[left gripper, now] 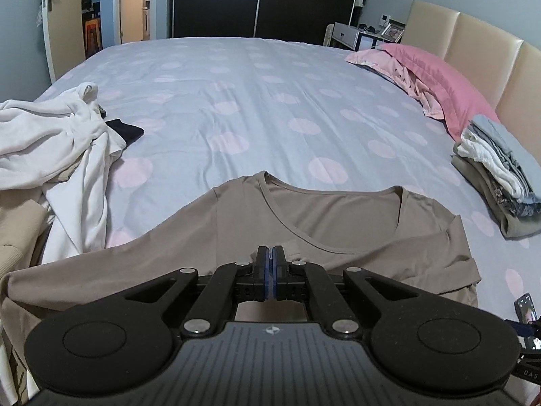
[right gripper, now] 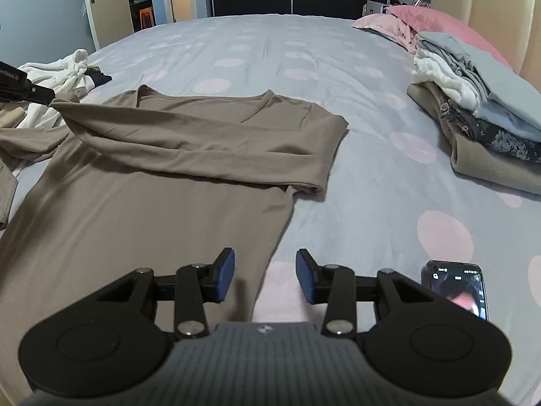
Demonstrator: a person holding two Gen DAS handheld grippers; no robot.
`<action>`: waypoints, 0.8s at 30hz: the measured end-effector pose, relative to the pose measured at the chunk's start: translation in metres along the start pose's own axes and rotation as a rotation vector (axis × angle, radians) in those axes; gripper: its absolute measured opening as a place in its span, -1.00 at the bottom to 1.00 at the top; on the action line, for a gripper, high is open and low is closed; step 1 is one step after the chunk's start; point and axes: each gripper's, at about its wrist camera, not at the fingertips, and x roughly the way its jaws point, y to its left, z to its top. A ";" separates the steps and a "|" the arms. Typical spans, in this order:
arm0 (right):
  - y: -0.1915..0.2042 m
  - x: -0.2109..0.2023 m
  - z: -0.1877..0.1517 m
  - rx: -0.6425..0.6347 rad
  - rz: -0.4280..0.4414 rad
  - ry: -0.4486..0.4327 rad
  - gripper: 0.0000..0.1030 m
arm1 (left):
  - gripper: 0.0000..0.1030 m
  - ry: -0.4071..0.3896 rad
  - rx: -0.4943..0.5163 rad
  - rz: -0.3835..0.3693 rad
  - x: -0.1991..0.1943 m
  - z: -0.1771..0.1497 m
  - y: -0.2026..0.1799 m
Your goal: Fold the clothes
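A taupe long-sleeved shirt (right gripper: 152,209) lies flat on the bed, collar away from me. One sleeve (right gripper: 189,142) is folded across its chest. In the right wrist view my left gripper (right gripper: 50,100) comes in from the far left, and the shirt's cloth is drawn up to its tip. The left wrist view shows that gripper (left gripper: 270,253) shut over the shirt (left gripper: 338,216), with a thin strip of cloth between the blue pads. My right gripper (right gripper: 264,272) stands open just above the shirt's lower right edge, nothing between its pads.
The bedcover (right gripper: 338,77) is grey with pink dots. A heap of white clothes (left gripper: 50,142) with a dark garment (left gripper: 126,132) lies at the left. A folded stack (right gripper: 480,111) sits at the right, in front of pink pillows (left gripper: 439,81) and a beige headboard (left gripper: 480,44).
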 end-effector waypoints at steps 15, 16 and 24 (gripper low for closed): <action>-0.039 0.007 0.034 0.141 -0.083 -0.049 -0.17 | -1.00 -0.051 -0.049 0.048 -0.003 0.012 0.015; -0.043 0.009 0.039 0.158 -0.089 -0.048 -0.17 | -1.00 -0.057 -0.055 0.060 -0.003 0.014 0.019; -0.073 0.043 0.084 0.256 -0.064 0.015 -0.20 | -1.00 -0.057 -0.141 0.123 0.014 0.025 0.053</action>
